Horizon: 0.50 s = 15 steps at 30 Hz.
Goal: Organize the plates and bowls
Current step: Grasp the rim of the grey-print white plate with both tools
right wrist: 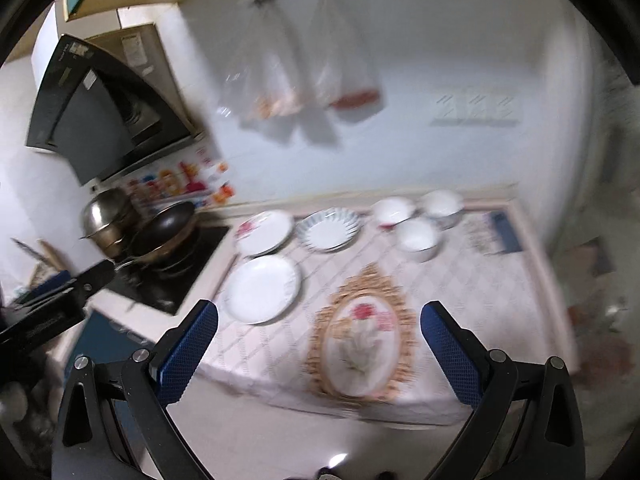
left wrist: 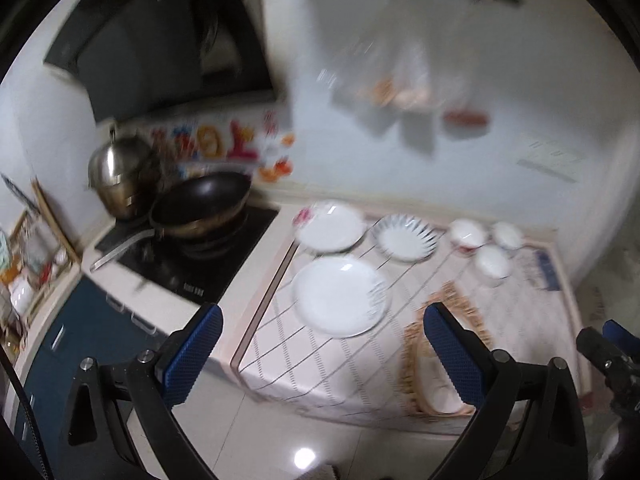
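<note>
On a table with a checked cloth [left wrist: 320, 360] [right wrist: 480, 292] lie three plates: a large white plate [left wrist: 340, 296] [right wrist: 262, 289] nearest, a flower-printed plate [left wrist: 330, 226] [right wrist: 264, 232] behind it, and a blue-rimmed fluted plate [left wrist: 405, 237] [right wrist: 329, 228]. Three white bowls [left wrist: 466, 233] [right wrist: 394, 210] stand at the back right. My left gripper [left wrist: 322, 320] is open and empty, above the table's near edge. My right gripper [right wrist: 319, 316] is open and empty, above the cloth's gold oval emblem [right wrist: 362, 348]. Both views are blurred.
A stove with a black wok [left wrist: 200, 204] [right wrist: 164, 226] and a steel pot [left wrist: 118, 172] stands left of the table, under a range hood [left wrist: 160, 40]. Plastic bags [right wrist: 304, 80] hang on the back wall. A dark blue item [right wrist: 506, 232] lies at the table's far right.
</note>
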{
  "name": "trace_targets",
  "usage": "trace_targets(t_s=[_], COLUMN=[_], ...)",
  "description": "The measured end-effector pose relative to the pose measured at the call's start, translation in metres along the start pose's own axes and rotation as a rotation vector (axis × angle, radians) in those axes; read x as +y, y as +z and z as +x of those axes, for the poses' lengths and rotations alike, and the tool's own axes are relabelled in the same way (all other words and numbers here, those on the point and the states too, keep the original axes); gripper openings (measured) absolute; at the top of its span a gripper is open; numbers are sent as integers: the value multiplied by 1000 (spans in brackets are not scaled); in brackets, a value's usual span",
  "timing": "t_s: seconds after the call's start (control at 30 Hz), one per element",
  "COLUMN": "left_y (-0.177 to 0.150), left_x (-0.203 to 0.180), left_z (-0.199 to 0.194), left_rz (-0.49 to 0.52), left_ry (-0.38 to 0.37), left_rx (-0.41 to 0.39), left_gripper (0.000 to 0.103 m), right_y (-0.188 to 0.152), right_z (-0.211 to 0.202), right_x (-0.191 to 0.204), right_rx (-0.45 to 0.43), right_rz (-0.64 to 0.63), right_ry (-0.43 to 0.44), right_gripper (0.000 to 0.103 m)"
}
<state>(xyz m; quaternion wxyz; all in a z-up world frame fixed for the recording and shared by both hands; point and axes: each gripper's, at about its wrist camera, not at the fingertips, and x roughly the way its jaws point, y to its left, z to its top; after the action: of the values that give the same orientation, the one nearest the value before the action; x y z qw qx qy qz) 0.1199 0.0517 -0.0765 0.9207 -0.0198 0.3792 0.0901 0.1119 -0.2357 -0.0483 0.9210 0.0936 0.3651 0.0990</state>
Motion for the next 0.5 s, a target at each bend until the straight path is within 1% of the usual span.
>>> trace_targets(t_s=[0.07, 0.1, 0.13, 0.2, 0.27, 0.33, 0.37, 0.4, 0.43, 0.47, 0.5], left_y=[3, 3, 5, 5, 7, 6, 4, 2, 0, -3, -4], left_x=[19, 27, 37, 53, 66, 71, 74, 74, 74, 74, 74], left_z=[51, 71, 96, 139, 189, 227, 253, 269, 287, 305, 321], left_rz=[-25, -46, -75, -117, -126, -120, -113, -107, -97, -88, -79], left_ry=[-2, -11, -35, -72, -88, -109, -133, -149, -164, -184, -200], left_rx=[89, 122, 160, 221, 276, 332, 369, 399, 434, 469, 495], left_gripper=[103, 103, 103, 103, 103, 102, 99, 96, 94, 87, 80], right_y=[3, 5, 6, 5, 4, 3, 3, 2, -1, -4, -7], right_z=[45, 70, 102, 151, 202, 257, 277, 307, 328, 357, 381], right_x=[-1, -1, -2, -1, 4, 12, 15, 20, 22, 25, 27], right_rx=[60, 98, 147, 203, 244, 284, 301, 327, 348, 378, 411], right_rz=[13, 23, 45, 100, 127, 124, 129, 138, 142, 146, 152], right_ry=[20, 38, 66, 104, 123, 113, 112, 119, 122, 125, 123], right_gripper=[103, 103, 103, 103, 103, 103, 103, 103, 101, 101, 98])
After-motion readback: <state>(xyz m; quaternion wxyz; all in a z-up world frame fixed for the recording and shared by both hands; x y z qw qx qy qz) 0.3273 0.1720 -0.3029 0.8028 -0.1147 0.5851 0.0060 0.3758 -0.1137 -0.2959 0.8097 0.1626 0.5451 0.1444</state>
